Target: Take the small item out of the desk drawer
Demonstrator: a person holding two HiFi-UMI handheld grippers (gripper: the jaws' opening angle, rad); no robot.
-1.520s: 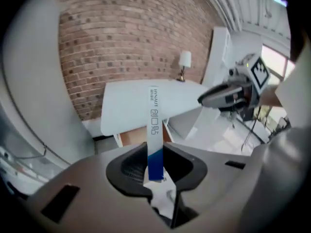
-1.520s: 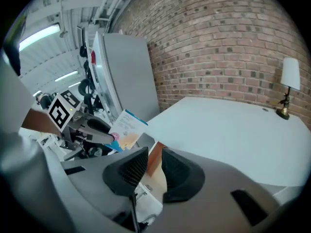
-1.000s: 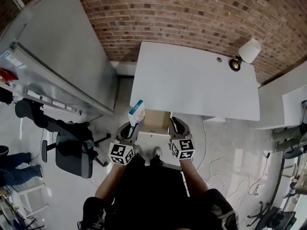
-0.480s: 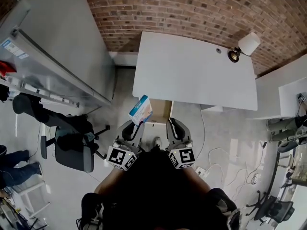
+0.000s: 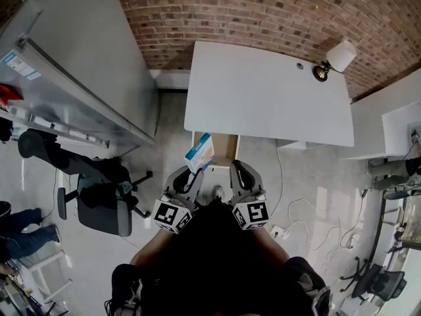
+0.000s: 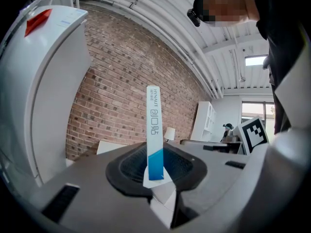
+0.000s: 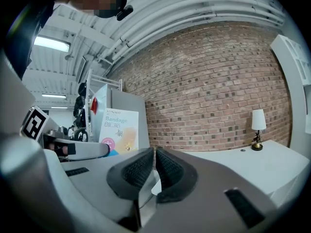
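Note:
A small blue-and-white bandage box [image 5: 199,152] stands up from my left gripper [image 5: 191,176], which is shut on its lower end. In the left gripper view the box [image 6: 154,130] shows edge-on between the pads of the left gripper [image 6: 156,171]. Just beyond it, the open drawer [image 5: 225,151] sticks out from under the white desk [image 5: 270,97]. My right gripper [image 5: 240,174] hovers at the drawer's front, its jaws closing with nothing between them. In the right gripper view the pads of the right gripper [image 7: 154,166] nearly meet, and the box [image 7: 119,130] shows at the left.
A table lamp [image 5: 335,59] stands on the desk's far right corner. A tall white cabinet [image 5: 72,64] and a black office chair [image 5: 102,199] are to the left. Cables [image 5: 309,229] lie on the floor at the right. A brick wall [image 5: 263,12] is behind the desk.
My left gripper has carried the box a little to the right, and the box now tilts. The right gripper's jaws have come together. Both grippers sit closer to my body.

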